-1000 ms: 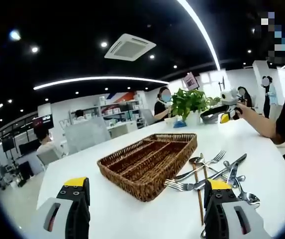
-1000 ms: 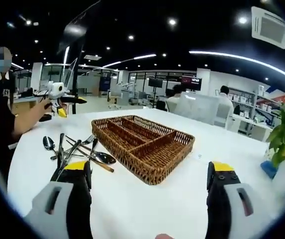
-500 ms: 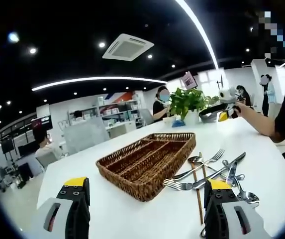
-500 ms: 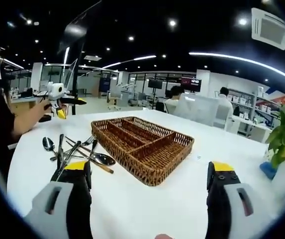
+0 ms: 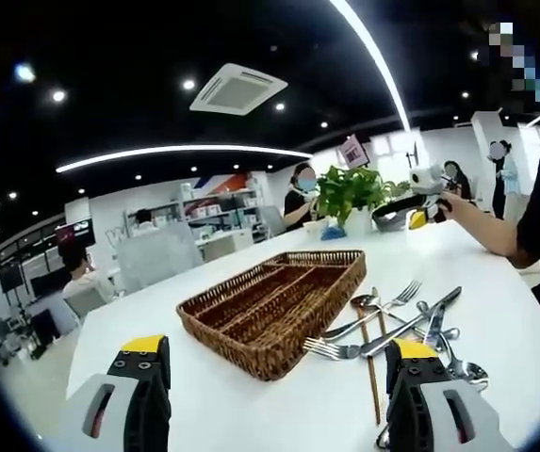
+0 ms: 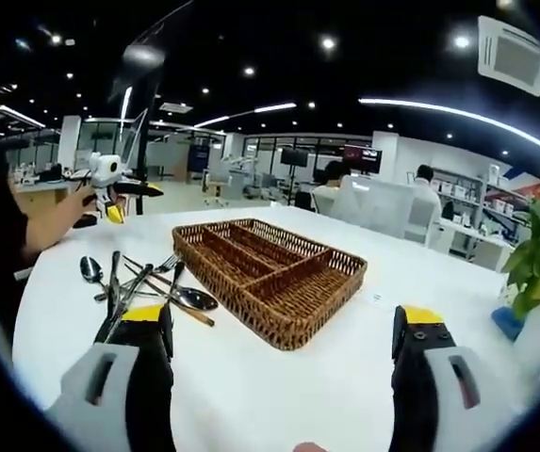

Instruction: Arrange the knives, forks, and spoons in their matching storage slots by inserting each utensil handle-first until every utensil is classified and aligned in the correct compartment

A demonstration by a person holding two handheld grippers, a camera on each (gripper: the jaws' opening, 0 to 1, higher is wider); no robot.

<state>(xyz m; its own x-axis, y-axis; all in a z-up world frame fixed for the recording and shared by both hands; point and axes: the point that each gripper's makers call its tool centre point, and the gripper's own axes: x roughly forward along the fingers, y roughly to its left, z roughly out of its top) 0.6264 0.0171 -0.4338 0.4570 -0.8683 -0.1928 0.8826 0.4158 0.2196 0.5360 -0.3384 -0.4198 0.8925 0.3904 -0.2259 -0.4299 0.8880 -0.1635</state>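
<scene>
- Right now I see my left gripper (image 5: 279,377) with its jaws spread wide and nothing between them, held above the white surface (image 5: 251,405).
- My right gripper (image 6: 284,358) is the same: jaws apart, holding nothing.
- A wicker tray (image 5: 274,306) with long compartments sits toward the middle of the surface, its slots bare.
- Just beside the tray, toward the surface's near edge where a person (image 6: 6,235) stands, lies a loose pile of utensils (image 6: 142,287): forks, spoons and knives crossing each other.
- A potted plant (image 5: 350,198) stands at the far edge in the left gripper view.
</scene>
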